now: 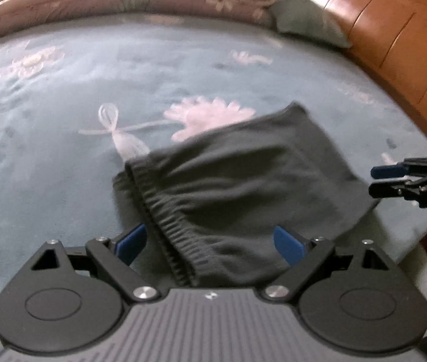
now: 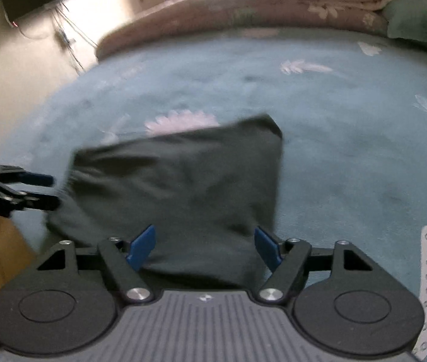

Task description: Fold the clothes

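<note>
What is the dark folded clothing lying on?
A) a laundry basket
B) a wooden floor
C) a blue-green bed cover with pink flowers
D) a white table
C: the dark folded garment lies flat on the blue-green bed cover, and a pink flower print peeks out just behind it.
</note>
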### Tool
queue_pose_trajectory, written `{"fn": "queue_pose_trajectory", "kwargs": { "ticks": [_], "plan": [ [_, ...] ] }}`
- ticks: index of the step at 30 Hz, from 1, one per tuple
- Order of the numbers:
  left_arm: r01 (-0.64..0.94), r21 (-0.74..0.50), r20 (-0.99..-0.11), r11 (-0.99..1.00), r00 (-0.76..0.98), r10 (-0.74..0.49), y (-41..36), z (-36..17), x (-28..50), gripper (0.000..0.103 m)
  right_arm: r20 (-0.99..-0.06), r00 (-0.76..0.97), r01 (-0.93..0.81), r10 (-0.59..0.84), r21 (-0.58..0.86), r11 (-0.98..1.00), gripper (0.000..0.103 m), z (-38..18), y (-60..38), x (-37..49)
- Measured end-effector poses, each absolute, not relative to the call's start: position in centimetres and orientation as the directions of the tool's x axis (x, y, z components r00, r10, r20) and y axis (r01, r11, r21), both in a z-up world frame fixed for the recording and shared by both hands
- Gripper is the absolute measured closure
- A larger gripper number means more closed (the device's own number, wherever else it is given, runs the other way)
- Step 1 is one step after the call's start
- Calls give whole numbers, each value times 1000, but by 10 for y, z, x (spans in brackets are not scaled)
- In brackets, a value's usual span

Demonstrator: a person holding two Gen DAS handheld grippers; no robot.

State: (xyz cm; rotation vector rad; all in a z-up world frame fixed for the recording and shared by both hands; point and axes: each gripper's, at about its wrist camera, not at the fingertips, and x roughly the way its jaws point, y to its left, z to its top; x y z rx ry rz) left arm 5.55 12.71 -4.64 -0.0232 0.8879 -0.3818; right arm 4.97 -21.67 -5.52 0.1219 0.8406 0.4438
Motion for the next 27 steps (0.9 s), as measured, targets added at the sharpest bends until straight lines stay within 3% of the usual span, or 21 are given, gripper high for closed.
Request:
{"fn": "queue_pose_trajectory", "kwargs": {
  "ticks": [6, 10, 18, 21, 25, 27],
  "plan": [
    [370, -196, -760, 908, 528, -379, 105, -54, 55, 12, -741, 534, -324, 408, 266, 908, 18, -77, -204, 46],
    [335, -152, -813, 930, 493, -310, 106, -60, 59, 12, -737, 541, -296, 406, 284, 912, 16, -73, -204, 42],
    [433, -309, -688, 847, 513, -514, 61, -9, 102, 12, -735, 543, -316, 405, 268, 910, 3, -78, -194, 41],
    [443, -373, -693, 815, 451, -563, 29, -23, 130, 12, -742, 542, -332, 394, 241, 912, 2, -78, -190, 40],
    [353, -408, -765, 842, 370, -526, 13, -73, 164, 12, -731, 542, -328, 413, 269, 906, 1, -79, -194, 39],
    [338, -432, -752, 836, 377, -541, 18, -81, 164, 10, -724, 540, -330, 430, 288, 899, 1, -80, -196, 38]
  ]
}}
